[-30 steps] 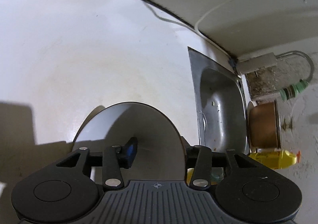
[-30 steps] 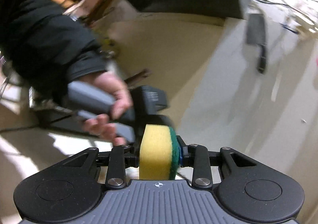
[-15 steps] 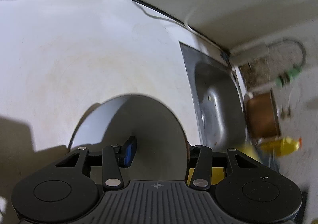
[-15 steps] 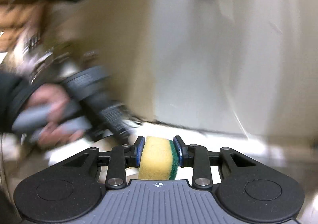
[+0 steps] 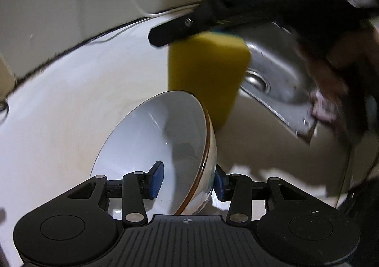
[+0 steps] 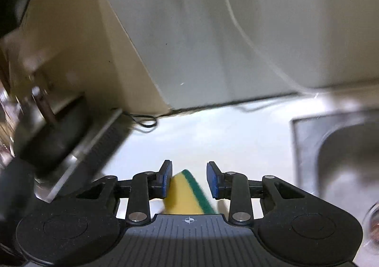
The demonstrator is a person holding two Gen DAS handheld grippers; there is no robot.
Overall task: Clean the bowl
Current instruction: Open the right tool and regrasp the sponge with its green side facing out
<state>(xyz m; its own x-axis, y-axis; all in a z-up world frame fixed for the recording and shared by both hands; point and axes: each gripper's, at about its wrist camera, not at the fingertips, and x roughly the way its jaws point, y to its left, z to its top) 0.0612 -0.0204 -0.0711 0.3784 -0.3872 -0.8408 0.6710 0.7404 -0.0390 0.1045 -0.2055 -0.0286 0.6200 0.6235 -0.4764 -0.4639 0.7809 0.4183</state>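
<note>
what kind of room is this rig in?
Most likely a home kitchen: a steel sink with a drain is set into a white counter, and a bowl and sponge are out for washing up.

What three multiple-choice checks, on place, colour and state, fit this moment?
1. Where is the sponge? A inside the bowl; B outside its rim, toward the sink; C under the bowl.
2. Its scouring layer? A green; B red; C black.
3. The bowl? A resting flat, untouched; B tilted in the left gripper; C upturned in the sink.
B: it hangs past the rim. A: green strip in the right gripper. B: jaws straddle its tilted wall.
</note>
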